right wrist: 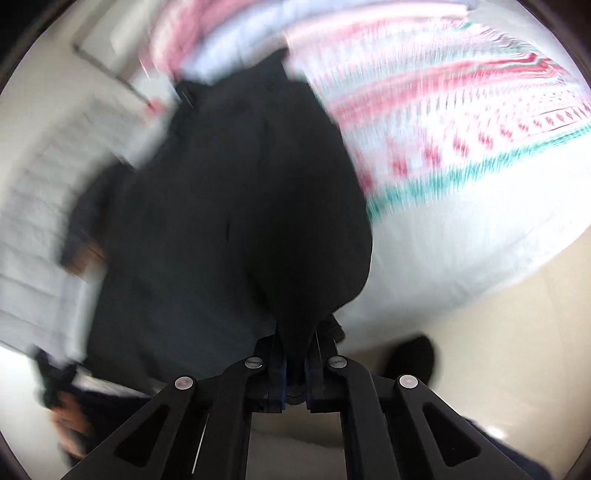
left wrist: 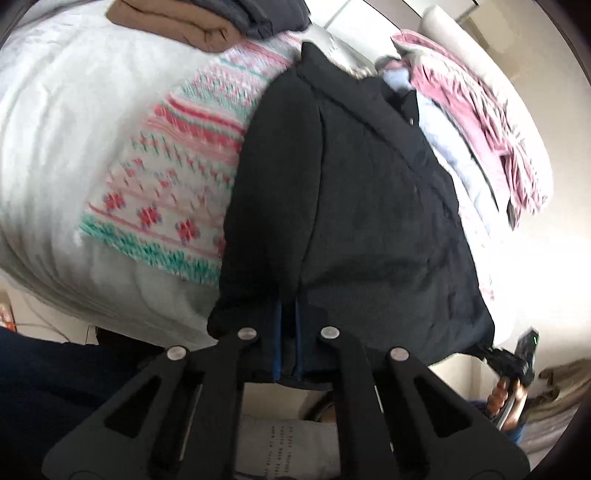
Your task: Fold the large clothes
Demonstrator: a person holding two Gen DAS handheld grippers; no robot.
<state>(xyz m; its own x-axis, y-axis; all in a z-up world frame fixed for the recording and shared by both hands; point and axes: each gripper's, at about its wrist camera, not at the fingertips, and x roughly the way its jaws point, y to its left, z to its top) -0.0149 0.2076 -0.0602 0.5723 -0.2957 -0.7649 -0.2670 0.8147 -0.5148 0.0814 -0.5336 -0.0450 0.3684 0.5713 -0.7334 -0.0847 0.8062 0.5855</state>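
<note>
Grippers both clamped on the black garment (left wrist: 354, 206): left gripper (left wrist: 288, 332), right gripper (right wrist: 295, 350). We should lift evenly, keeping the near hem taut so the fold lands square.

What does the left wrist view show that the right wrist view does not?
Only the left wrist view shows the folded brown cloth at the far edge of the bed and the right gripper pinching a corner of the black garment. Only the right wrist view shows a dark shoe on the pale floor. Both show the black garment clamped in the camera's own gripper, and the patterned sweater.
</note>
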